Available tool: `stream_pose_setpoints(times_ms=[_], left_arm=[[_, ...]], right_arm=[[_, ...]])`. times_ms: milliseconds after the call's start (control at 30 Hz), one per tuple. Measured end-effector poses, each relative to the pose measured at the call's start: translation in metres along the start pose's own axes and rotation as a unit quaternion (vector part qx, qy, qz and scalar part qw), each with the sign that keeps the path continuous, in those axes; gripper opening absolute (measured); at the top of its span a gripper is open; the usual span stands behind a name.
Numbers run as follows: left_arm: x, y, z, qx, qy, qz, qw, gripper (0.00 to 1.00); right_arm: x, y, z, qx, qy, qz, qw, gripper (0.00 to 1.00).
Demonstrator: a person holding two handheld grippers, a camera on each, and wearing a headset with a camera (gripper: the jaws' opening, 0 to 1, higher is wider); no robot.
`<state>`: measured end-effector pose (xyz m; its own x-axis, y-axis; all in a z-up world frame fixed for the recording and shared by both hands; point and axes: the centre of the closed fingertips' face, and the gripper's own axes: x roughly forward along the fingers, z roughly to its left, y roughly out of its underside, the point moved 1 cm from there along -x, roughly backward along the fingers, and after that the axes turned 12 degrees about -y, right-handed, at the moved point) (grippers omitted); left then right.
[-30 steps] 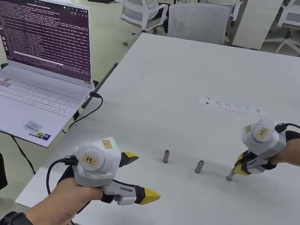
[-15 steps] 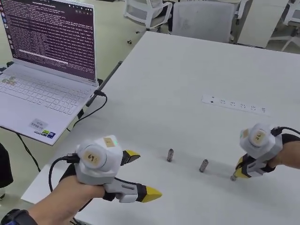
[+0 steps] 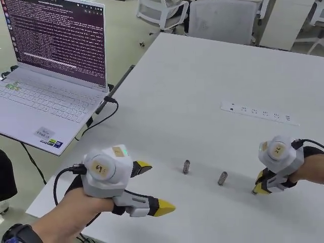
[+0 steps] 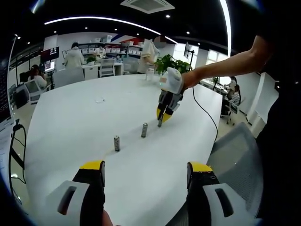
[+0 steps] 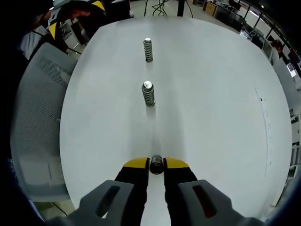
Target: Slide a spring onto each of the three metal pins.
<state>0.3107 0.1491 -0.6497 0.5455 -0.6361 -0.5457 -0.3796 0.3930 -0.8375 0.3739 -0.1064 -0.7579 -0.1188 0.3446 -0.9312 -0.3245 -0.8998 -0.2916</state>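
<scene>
The white table (image 3: 202, 86) fills most of what I see from the headset. An open laptop (image 3: 45, 76) sits off to its left, a white power strip (image 3: 259, 113) lies flat well beyond the work, and grey office chairs (image 3: 220, 20) stand at the far end.

Near the table's front edge the left pin (image 3: 186, 167) and the middle pin (image 3: 222, 178) stand upright, a little apart. Both are wrapped in springs (image 5: 148, 96), with a bright metal cap showing at the top of each coil. In the right gripper view they line up one behind the other, straight ahead of the jaws.

My right gripper (image 3: 258, 190) is tipped down at the table, just right of the middle pin, and its yellow-tipped jaws are clenched on the third pin (image 5: 156, 165). I see that pin as a dark round end pinched between the pads. Whether a spring sits on it I cannot tell, because the jaws cover its sides.

My left gripper (image 3: 154, 186) hovers low over the front edge, left of the row and touching nothing. Its jaws are spread wide and hold nothing — in its own view the bare table shows between them, with the right gripper across the table beyond the two sprung pins.
</scene>
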Motion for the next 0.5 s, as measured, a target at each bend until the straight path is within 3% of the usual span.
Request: stream_pose_setpoints(times_ms=[500], left_arm=[[0.004,-0.005,-0.003,0.004,0.006,-0.002,1.0000,0.67]], right_arm=[[-0.016,-0.003,0.006,0.012,0.006,-0.025,0.9996,0.22]])
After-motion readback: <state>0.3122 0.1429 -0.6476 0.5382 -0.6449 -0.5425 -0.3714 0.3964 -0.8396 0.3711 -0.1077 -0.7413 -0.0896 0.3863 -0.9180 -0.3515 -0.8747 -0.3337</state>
